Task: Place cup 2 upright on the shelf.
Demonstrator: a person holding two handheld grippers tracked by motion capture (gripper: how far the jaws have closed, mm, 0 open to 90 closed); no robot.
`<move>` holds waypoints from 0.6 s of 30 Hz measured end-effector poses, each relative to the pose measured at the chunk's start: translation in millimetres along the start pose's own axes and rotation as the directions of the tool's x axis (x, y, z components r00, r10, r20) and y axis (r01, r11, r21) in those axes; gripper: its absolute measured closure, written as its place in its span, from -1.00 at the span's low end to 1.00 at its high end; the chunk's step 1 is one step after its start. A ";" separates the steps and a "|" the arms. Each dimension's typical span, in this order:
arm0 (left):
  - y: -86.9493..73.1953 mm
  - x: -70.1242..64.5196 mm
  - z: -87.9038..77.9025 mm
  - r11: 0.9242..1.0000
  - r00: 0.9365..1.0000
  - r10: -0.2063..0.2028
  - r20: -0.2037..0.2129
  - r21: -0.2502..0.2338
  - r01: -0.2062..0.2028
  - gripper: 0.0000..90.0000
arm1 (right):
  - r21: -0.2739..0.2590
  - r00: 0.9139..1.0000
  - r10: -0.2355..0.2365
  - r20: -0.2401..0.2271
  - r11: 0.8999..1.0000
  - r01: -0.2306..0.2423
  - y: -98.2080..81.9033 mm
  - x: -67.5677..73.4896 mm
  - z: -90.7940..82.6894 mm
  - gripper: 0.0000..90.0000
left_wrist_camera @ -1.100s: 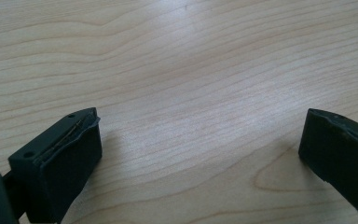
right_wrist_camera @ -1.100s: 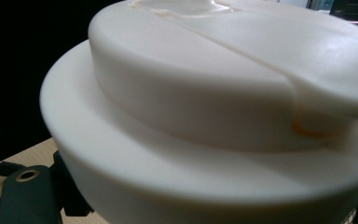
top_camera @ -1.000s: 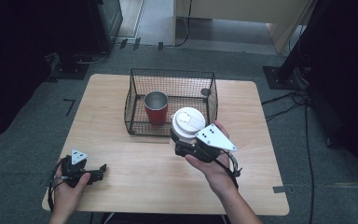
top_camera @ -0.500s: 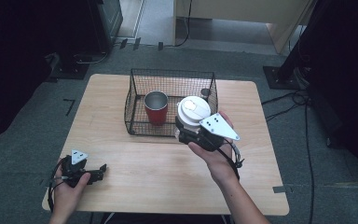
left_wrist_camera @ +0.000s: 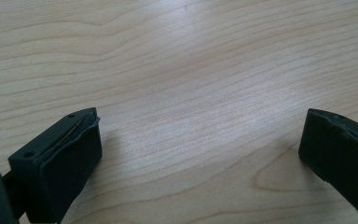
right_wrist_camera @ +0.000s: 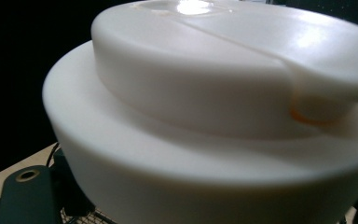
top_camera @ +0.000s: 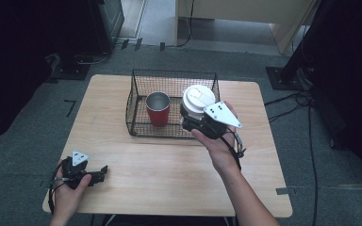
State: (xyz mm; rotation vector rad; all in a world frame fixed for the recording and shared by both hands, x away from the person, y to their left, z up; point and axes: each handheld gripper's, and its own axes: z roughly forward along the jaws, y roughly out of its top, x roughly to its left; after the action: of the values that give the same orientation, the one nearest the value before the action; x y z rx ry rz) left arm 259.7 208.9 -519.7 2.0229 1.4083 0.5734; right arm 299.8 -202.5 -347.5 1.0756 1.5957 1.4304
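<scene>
A white-lidded cup (top_camera: 198, 98) hangs over the right half of the black wire basket (top_camera: 136, 120), with my right gripper (top_camera: 189, 117) shut on its body below the lid. In the right gripper view the lid (right_wrist_camera: 214, 93) looms close, and one black finger (right_wrist_camera: 28, 196) shows at the lower left. A red metal cup (top_camera: 158, 109) stands upright in the basket's left half. My left gripper (top_camera: 101, 170) rests on the table's front left corner. Its jaws stand wide apart over bare wood in the left gripper view (left_wrist_camera: 200, 149).
The wooden table (top_camera: 169, 179) stands on a grey floor. Beyond it are dark stands and cables on the floor. A cable trails from the right gripper down over the wrist.
My right hand has carried the white-lidded cup away from the person and slightly up, from in front of the basket to over its right half. The left hand has stayed put.
</scene>
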 end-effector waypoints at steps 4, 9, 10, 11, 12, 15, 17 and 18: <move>0.0 0.1 -0.1 1.000 1.000 0.002 0.000 0.001 -0.002 -1.00 | -0.002 1.000 -0.006 0.013 1.000 0.006 0.9 -2.2 7.4 -0.64; 0.0 0.0 0.0 1.000 1.000 0.000 0.000 0.000 0.000 -1.00 | 0.006 0.999 -0.017 0.031 1.000 0.017 2.1 -4.8 21.3 -0.64; 0.0 0.2 -0.1 1.000 1.000 0.002 0.000 0.002 -0.002 -1.00 | 0.007 0.999 -0.014 0.035 1.000 0.014 2.1 -5.5 24.0 -0.64; 0.0 0.0 0.0 1.000 1.000 0.000 0.000 -0.001 0.000 -1.00 | 0.007 0.999 -0.013 0.038 1.000 0.013 1.9 -6.6 26.6 -0.64; 0.0 0.0 0.0 1.000 1.000 -0.001 0.000 -0.001 0.001 -1.00 | 0.006 0.999 -0.007 0.039 1.000 0.007 1.6 -7.5 29.2 -0.64; 0.0 0.2 -0.1 1.000 1.000 0.002 0.000 0.001 -0.002 -1.00 | 0.012 0.999 -0.007 0.047 1.000 0.007 -0.4 -9.3 36.9 -0.64; 0.0 0.2 -0.1 1.000 1.000 0.002 0.000 0.001 -0.002 -1.00 | 0.017 0.999 -0.004 0.052 1.000 0.004 -2.7 -10.5 42.8 -0.64; 0.0 0.0 0.0 1.000 1.000 0.000 0.000 -0.001 0.000 -1.00 | 0.019 0.998 -0.005 0.056 1.000 0.004 -3.6 -11.2 44.9 -0.64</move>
State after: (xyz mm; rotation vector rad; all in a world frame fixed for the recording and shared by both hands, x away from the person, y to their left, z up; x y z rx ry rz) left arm 259.7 209.0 -519.7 2.0219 1.4081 0.5736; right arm 344.8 -195.7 -356.6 1.1125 1.5737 1.3726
